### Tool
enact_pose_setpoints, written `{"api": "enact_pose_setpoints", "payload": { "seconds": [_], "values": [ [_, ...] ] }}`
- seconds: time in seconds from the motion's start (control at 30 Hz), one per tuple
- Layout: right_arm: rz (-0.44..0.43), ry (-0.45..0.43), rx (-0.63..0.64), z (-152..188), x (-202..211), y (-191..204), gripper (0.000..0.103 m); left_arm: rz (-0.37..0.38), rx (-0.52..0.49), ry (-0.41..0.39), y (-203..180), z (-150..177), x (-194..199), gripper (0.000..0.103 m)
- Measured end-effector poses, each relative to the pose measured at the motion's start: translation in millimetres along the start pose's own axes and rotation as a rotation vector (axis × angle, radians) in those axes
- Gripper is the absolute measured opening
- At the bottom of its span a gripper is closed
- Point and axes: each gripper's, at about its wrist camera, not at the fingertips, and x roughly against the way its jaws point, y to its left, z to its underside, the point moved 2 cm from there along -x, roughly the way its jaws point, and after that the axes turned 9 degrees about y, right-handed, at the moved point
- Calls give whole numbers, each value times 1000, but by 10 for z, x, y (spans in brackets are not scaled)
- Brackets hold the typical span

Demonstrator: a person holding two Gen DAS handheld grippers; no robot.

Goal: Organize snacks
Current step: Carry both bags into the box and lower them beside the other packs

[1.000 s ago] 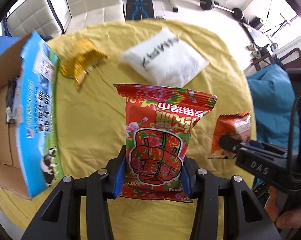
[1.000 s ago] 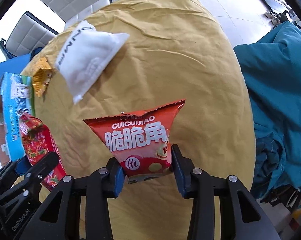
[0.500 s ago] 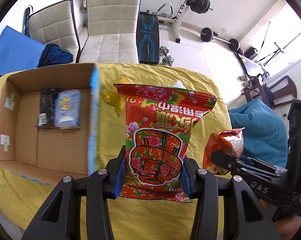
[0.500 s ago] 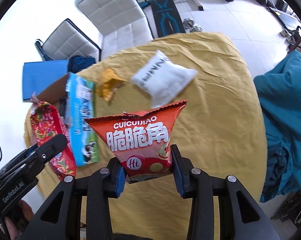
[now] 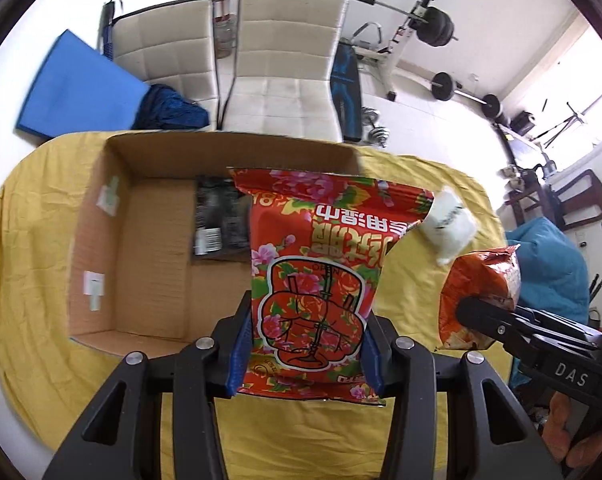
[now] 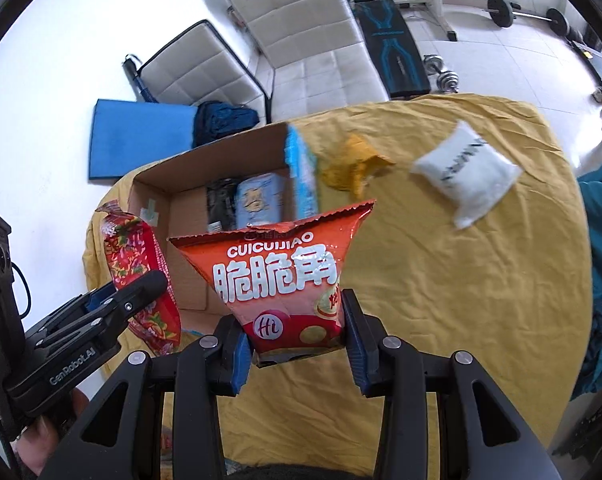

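My left gripper [image 5: 303,344] is shut on a red floral snack bag [image 5: 321,272], held in the air over the near right part of an open cardboard box [image 5: 149,248]. My right gripper [image 6: 297,346] is shut on an orange-red "CUICUIJIAO" chip bag [image 6: 279,276], lifted beside the box [image 6: 189,208]. Both bags show in each view: the chip bag [image 5: 481,292] at right, the floral bag [image 6: 141,264] at left. Inside the box lie a black packet [image 6: 221,208] and a light blue packet [image 6: 259,200].
A gold packet [image 6: 353,168] and a white pillow-like bag [image 6: 467,172] lie on the yellow tablecloth [image 6: 461,300] right of the box. Two white chairs [image 5: 285,72] stand behind the table. Teal fabric [image 5: 549,264] sits at the right. A person's hand [image 6: 33,440] holds the left gripper.
Both grippers rose and swung left with their bags. The floral bag now hangs over the box. The box's interior has come into full view.
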Motion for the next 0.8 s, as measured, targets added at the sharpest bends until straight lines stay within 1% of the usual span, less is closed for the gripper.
{"api": "enact_pose_setpoints", "payload": {
  "seconds": [0.07,0.13,0.23,0.37,0.47,0.67,0.8],
  "values": [
    [23,15,17,-8,-195,238,42,-24,8,8,216,-8,-45,43],
    [34,39,21,-32,-396,386,42,-49,19,16,421,-18,-102,43],
    [63,75,24,-73,-718,578,42,-55,49,34,712,-46,-199,43],
    [130,101,23,-129,-1056,761,42,-50,83,57,1004,-130,-315,43],
    [169,124,7,-184,-1285,851,41,-41,89,85,1126,-189,-440,43],
    [236,177,7,-281,-1661,900,41,-61,76,144,1319,-387,-793,43],
    [263,219,3,-299,-1894,903,41,-86,64,176,1408,-529,-1045,43]
  ]
}}
